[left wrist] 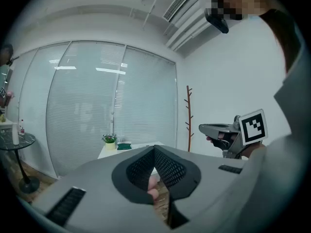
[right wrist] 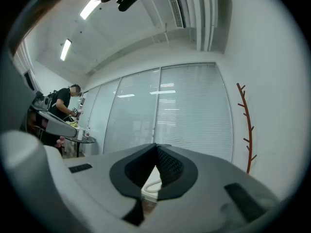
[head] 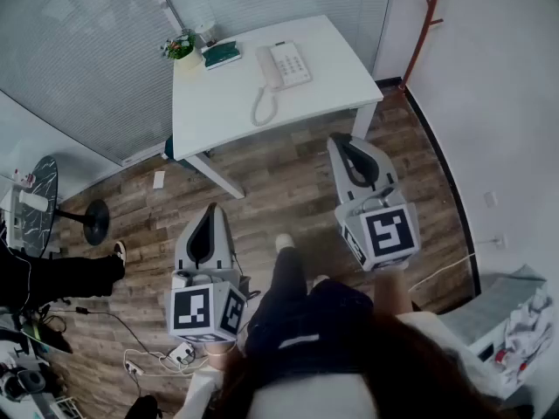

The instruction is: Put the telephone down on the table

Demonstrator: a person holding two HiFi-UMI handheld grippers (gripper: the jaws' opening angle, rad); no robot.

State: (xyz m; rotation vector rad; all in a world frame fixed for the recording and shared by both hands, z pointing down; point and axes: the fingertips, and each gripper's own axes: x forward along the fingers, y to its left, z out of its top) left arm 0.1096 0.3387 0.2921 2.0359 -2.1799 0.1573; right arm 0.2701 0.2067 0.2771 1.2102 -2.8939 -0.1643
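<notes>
The white telephone [head: 282, 66] rests on the white table [head: 332, 68] at the far side of the room. Its handset lies on the cradle and the coiled cord [head: 260, 107] trails toward the table's front edge. My left gripper [head: 209, 209] hangs over the wooden floor, well short of the table, with its jaws shut and nothing between them. My right gripper [head: 341, 140] is higher and closer to the table's front right corner, also shut and empty. A bit of the cord [right wrist: 151, 186] shows past the closed jaws in the right gripper view.
A small potted plant [head: 182, 49] and a green book [head: 222, 54] sit at the table's back left. A round dark side table [head: 39, 199] and a person's legs [head: 61, 278] are at left. Cables [head: 166, 356] lie on the floor. A coat rack [head: 428, 7] stands by the right wall.
</notes>
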